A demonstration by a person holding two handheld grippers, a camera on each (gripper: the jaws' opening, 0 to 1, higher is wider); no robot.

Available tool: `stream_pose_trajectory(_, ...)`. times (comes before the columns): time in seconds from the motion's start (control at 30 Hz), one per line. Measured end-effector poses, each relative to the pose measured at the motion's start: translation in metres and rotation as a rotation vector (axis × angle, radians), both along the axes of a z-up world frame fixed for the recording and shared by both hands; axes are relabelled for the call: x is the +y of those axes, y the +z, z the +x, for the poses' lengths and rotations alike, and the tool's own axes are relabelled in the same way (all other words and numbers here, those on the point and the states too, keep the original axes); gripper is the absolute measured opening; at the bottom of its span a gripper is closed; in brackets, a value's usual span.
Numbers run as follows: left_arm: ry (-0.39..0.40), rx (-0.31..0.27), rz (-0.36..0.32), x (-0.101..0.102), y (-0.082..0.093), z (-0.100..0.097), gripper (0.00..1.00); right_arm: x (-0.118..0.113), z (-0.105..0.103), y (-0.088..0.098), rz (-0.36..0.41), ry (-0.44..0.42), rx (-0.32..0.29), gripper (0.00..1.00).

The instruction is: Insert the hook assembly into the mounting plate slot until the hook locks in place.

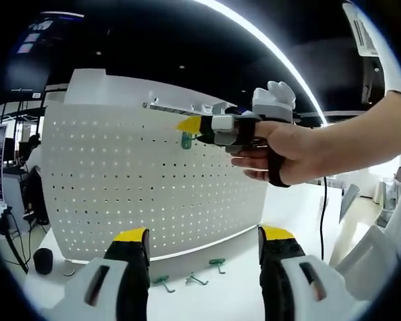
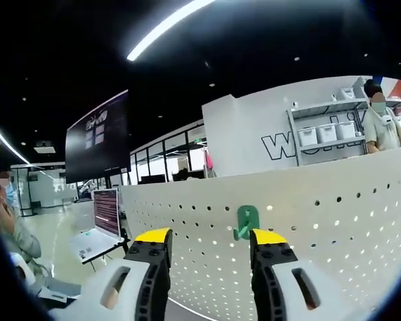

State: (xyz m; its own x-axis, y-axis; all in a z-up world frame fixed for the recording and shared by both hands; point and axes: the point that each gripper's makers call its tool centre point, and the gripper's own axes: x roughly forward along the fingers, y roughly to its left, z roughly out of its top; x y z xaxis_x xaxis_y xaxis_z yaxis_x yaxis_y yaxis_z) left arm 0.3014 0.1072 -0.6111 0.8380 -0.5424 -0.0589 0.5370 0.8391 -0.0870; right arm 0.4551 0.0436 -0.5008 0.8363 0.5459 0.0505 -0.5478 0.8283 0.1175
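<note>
A white pegboard [image 1: 140,187] stands upright on a white table [image 1: 234,294]. One green hook [image 1: 186,140] sits against its upper part. The right gripper [image 1: 189,125], held by a hand [image 1: 287,150], reaches in from the right with its yellow tips just above that hook. In the right gripper view the same green hook [image 2: 246,221] is on the pegboard [image 2: 334,227], just beyond the open right gripper [image 2: 211,236], whose jaws stand wide apart and hold nothing. My left gripper [image 1: 204,234] is open and low in front of the board. Three loose green hooks [image 1: 195,279] lie on the table below.
A small black object [image 1: 43,259] sits at the table's left corner, and a black cable [image 1: 324,214] hangs at the right. Behind the board are a dark screen [image 2: 97,137], a laptop [image 2: 100,231], shelves with boxes [image 2: 327,134] and a standing person [image 2: 382,120].
</note>
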Motion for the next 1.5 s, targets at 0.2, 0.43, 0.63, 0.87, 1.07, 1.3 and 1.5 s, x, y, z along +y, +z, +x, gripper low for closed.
stream_pose_trajectory(0.2,-0.001,0.000,0.001,0.000,0.001,0.000,0.68,-0.005,-0.008,-0.006,-0.015,0.030,0.003,0.45)
stream_pose_trajectory(0.43,-0.008,-0.004,0.004,-0.002,0.002,-0.001,0.68,-0.008,-0.023,-0.015,-0.046,0.084,0.003,0.45)
stream_pose_trajectory(0.63,-0.017,-0.010,-0.007,-0.003,0.005,-0.002,0.69,-0.012,-0.035,-0.025,-0.057,0.113,0.011,0.44)
stream_pose_trajectory(0.87,-0.018,-0.010,0.004,-0.002,0.004,-0.004,0.69,-0.020,-0.047,-0.036,-0.076,0.125,0.013,0.47)
stream_pose_trajectory(1.07,-0.014,-0.009,0.003,-0.001,0.004,-0.004,0.69,-0.027,-0.057,-0.043,-0.091,0.131,0.013,0.49)
stream_pose_trajectory(1.3,-0.014,-0.011,0.006,0.000,0.004,-0.004,0.69,-0.034,-0.064,-0.049,-0.102,0.133,0.018,0.49)
stream_pose_trajectory(1.5,-0.012,-0.011,0.011,0.001,0.003,-0.004,0.69,-0.037,-0.074,-0.056,-0.114,0.149,0.021,0.50)
